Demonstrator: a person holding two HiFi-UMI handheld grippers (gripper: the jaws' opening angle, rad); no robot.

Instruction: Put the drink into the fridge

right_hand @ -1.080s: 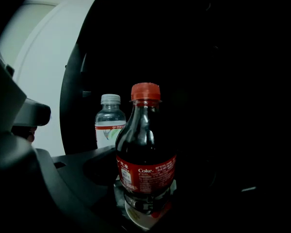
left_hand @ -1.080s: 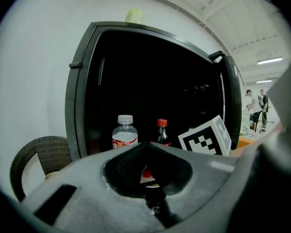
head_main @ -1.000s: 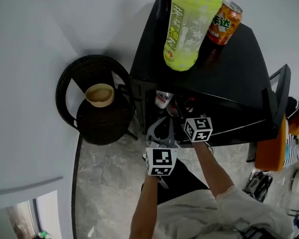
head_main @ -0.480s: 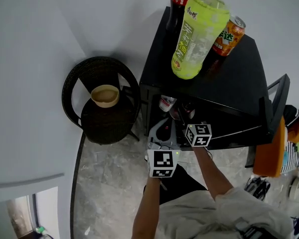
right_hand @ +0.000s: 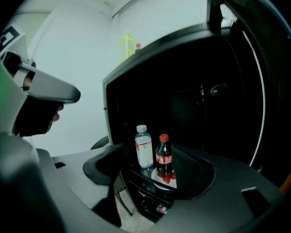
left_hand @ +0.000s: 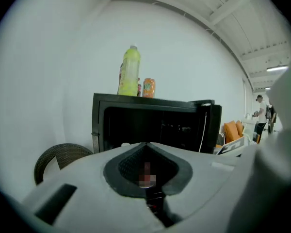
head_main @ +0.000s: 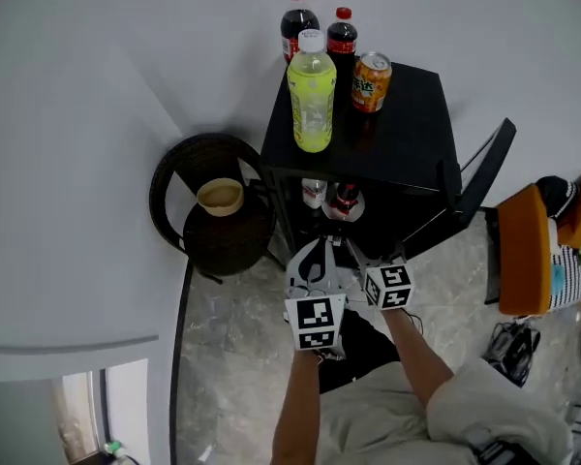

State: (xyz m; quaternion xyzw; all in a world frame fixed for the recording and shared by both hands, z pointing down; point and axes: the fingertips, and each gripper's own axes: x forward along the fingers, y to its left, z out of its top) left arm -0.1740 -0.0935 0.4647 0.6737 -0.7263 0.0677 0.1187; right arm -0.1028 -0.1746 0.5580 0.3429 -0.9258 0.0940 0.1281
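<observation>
**Nearest the camera.** The left hand-held gripper (left_hand: 145,148) is closed: its grey jaws meet at the tip with nothing between them. The right hand-held gripper (right_hand: 154,181) is open and empty, its jaws standing apart. In the head view both are held side by side, low over the marble floor (head_main: 232,342), and both point towards the open front of a black mini fridge (head_main: 413,129).

**Fridge interior.** The fridge door (head_main: 476,172) stands swung out to the right. On a shelf inside, seen through the gap of the right gripper's jaws but well apart from them, stand two drinks:
- a clear water bottle (right_hand: 143,152) with a white cap, on the left;
- a small cola bottle (right_hand: 164,155) with a red cap, just beside it on the right.

Both are upright, long axis vertical and cap uppermost.

**Fridge top.** Four more drinks stand upright, long axes vertical:
- a large yellow-green drink bottle (head_main: 312,95) near the front left corner, cap up;
- an orange can (head_main: 371,69) just to its right;
- two cola bottles (head_main: 297,19) with red caps behind them, next to the white wall (head_main: 126,85).

No gripper touches any drink.

**Left of the fridge.** A dark wicker chair (head_main: 172,177) stands just beside the cabinet, with a tan bowl (head_main: 221,197) on its seat.
</observation>
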